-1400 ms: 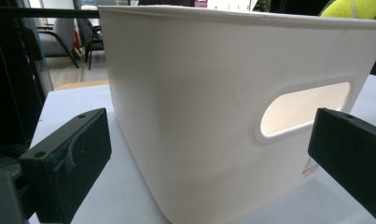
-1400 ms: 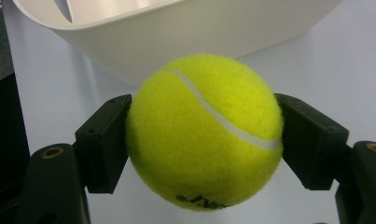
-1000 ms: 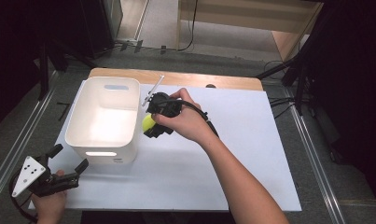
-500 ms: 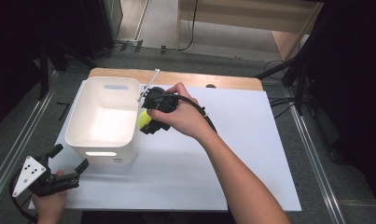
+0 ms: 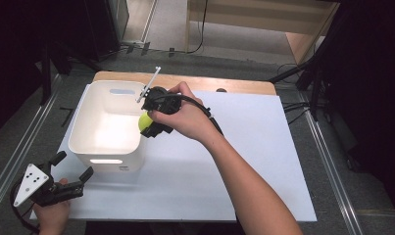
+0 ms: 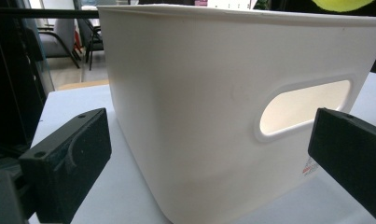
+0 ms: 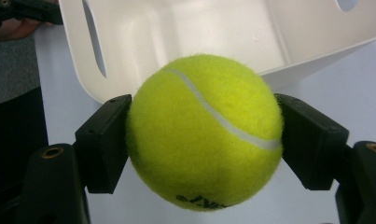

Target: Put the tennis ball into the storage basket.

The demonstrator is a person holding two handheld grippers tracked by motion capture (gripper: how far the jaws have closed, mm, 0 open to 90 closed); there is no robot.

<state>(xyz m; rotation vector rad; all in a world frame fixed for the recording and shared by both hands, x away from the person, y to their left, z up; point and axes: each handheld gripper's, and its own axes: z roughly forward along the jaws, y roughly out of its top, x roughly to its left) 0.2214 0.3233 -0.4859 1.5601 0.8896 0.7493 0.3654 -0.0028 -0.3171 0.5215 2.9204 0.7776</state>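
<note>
Nearest the viewer, at the near left corner of the white tabletop (image 5: 195, 186), the left gripper (image 5: 70, 183) rests in a hand with its jaws spread wide and nothing between them. It sits just in front of a white plastic bin (image 5: 87, 142), facing the oval handle slot in the bin's near wall.

Farther off, at the bin's right rim, the right gripper (image 5: 147, 125) pinches a yellow-green tennis ball (image 7: 204, 135). The jaws press on the ball's opposite sides, across its widest part, and the ball hangs in the air, partly over the bin's rim.

The ball looks light, with a fuzzy felt surface that should give the pads good friction. It is springy, so a hard squeeze would dent it. Being round, it is best held across the middle, as here; an off-centre grip might let it pop out.
</note>
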